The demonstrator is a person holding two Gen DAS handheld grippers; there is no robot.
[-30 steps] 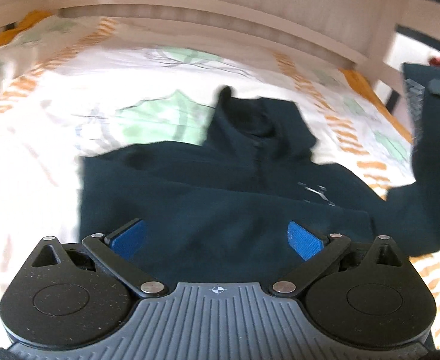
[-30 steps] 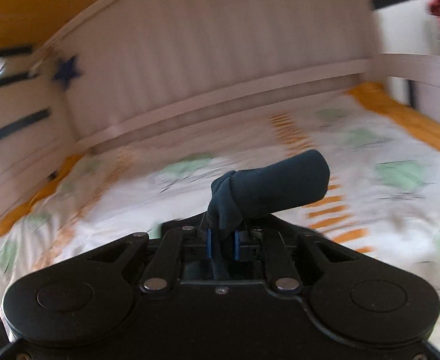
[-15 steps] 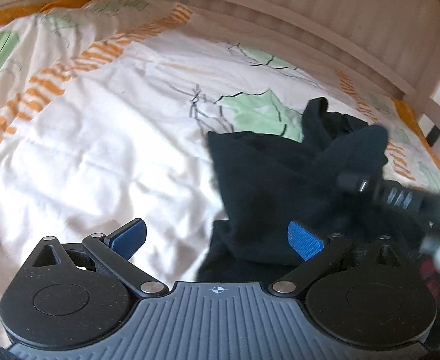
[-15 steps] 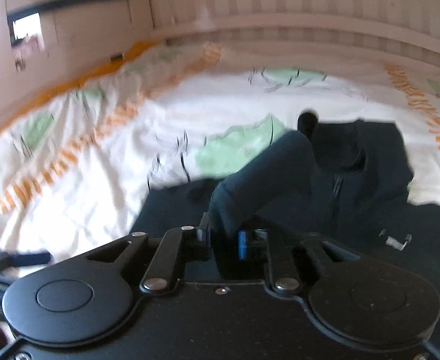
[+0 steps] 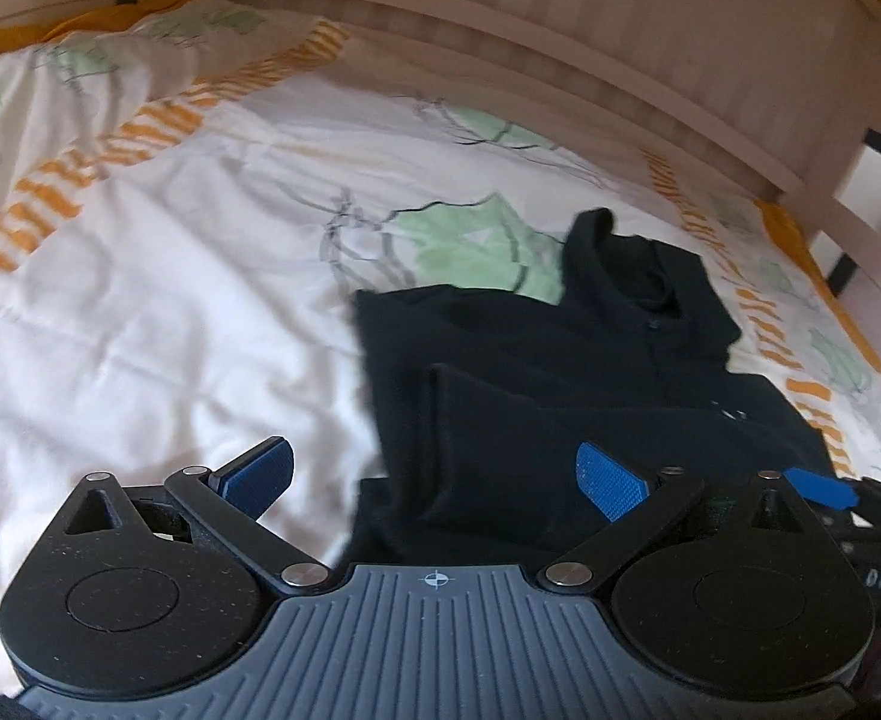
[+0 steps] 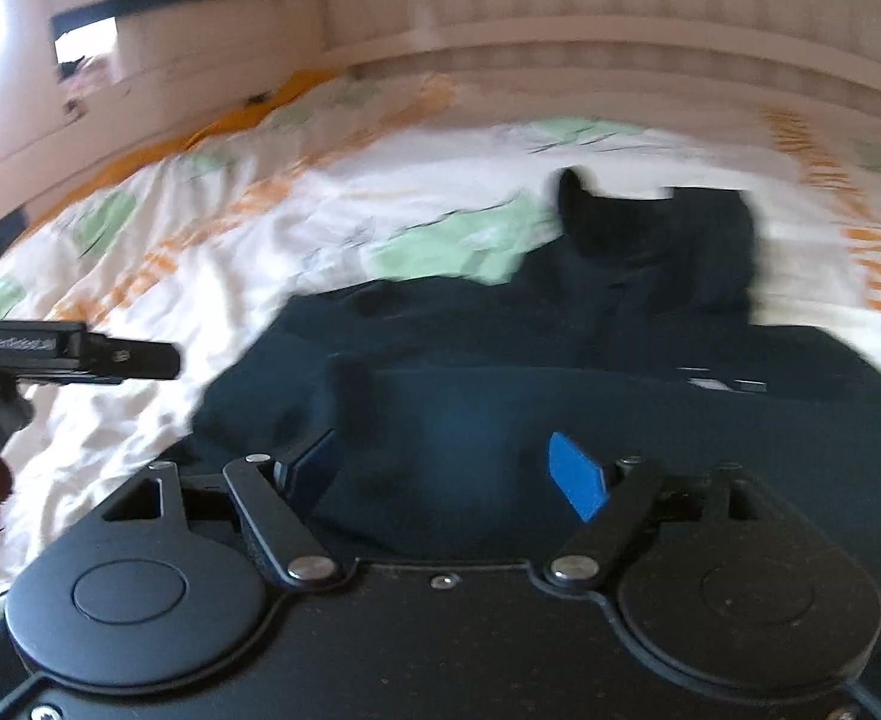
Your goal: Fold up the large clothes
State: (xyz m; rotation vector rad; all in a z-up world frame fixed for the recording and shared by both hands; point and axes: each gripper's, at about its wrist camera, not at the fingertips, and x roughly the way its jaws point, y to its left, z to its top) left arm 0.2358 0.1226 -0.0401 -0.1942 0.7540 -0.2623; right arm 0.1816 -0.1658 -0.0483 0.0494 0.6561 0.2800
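dark navy zip top (image 5: 590, 396), sleeve folded across

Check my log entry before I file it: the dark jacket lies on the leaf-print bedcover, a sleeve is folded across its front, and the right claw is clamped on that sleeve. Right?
Not quite. The right claw is open: its jaws have just been opening and its pads no longer press the sleeve, as the right wrist view shows. The jacket does lie on the bedcover, sleeve folded across.

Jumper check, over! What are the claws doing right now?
Left claw open, empty. Right claw just opening, sleeve lying loose between its jaws. Dark jumper on bedcover, sleeve folded across. Nothing in the way.
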